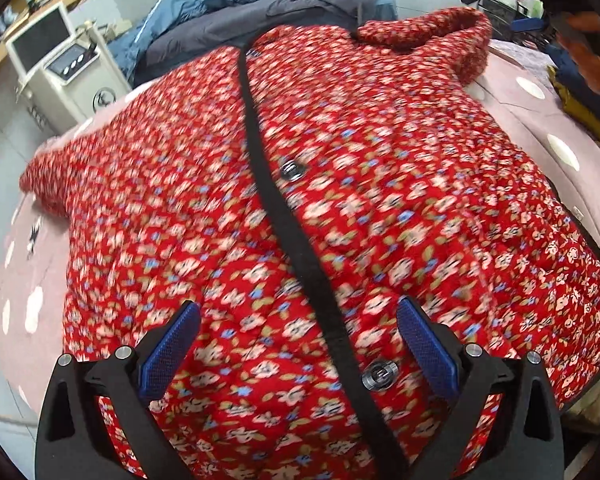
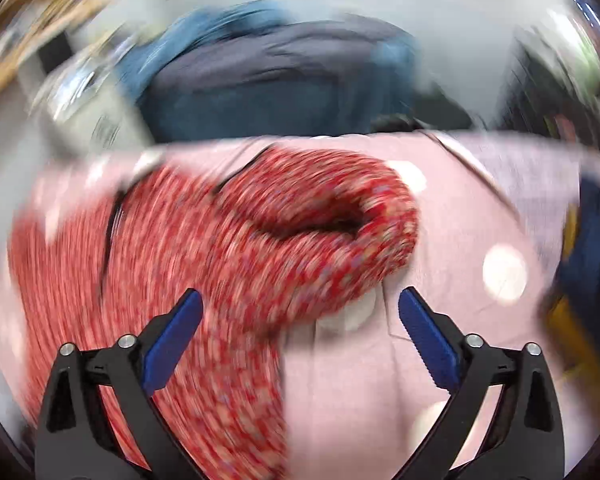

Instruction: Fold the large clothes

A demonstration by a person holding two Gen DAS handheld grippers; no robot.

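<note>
A red quilted jacket (image 1: 320, 208) with small flowers lies spread on a pink dotted cover (image 1: 540, 120), front up, with a black placket and metal snap buttons down its middle. Its sleeve is curled at the far right. My left gripper (image 1: 298, 312) hovers over the lower front of the jacket, jaws wide apart and nothing between them. In the blurred right wrist view, the right gripper (image 2: 300, 304) is open above the curled red sleeve (image 2: 312, 232) and the pink cover (image 2: 440, 240); its blue pads (image 2: 426, 336) hold nothing.
Dark grey and blue garments (image 1: 236, 28) are heaped behind the jacket. A white machine with a screen (image 1: 60, 64) stands at the far left. Folded clothes and a dark rack (image 1: 572, 52) crowd the right edge.
</note>
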